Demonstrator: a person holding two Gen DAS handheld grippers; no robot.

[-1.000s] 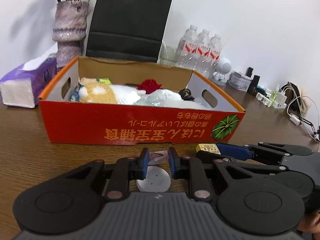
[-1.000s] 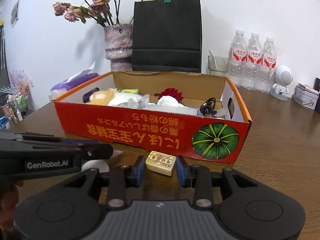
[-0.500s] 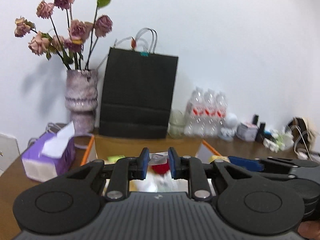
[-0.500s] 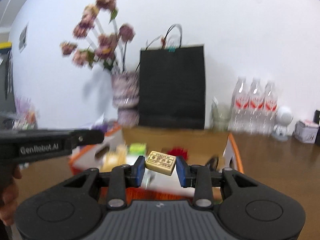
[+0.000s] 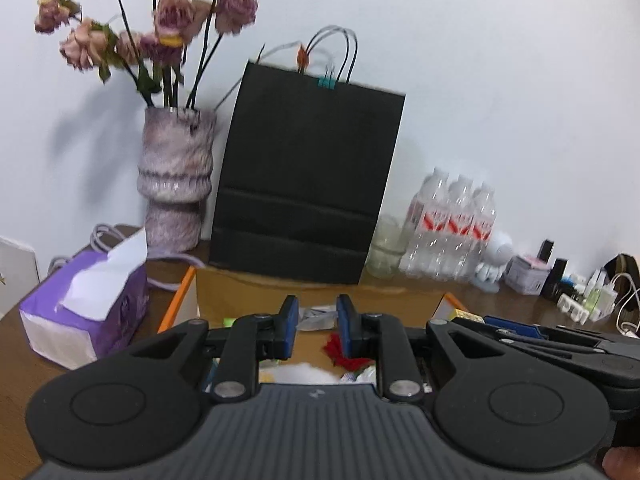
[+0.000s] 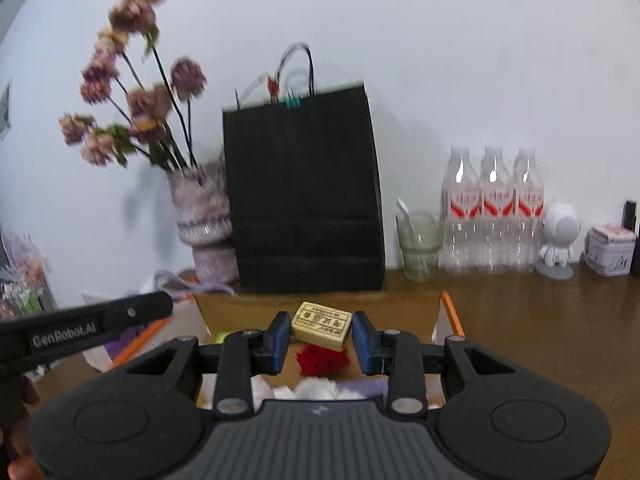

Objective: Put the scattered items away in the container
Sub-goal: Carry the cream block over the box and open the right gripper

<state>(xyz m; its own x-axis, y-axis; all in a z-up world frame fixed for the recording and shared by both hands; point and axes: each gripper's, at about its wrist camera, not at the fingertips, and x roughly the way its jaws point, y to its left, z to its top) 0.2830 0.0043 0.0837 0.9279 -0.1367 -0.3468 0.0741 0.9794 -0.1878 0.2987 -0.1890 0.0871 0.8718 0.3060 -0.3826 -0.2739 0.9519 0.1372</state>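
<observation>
Black bag [image 5: 304, 184] – flower vase [image 5: 174, 176] beside; bottles [image 6: 494, 208].

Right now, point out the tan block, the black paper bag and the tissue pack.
tan block [image 6: 322, 324], right wrist view, printed top face
black paper bag [image 6: 304, 200], right wrist view, front panel
tissue pack [image 5: 96, 304], left wrist view, purple top

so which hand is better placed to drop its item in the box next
Right, probably. The right gripper is clamped on the tan block, which shows clearly over the open box. The left gripper is also over the box, but what sits between its pads is small and blurred.
</observation>
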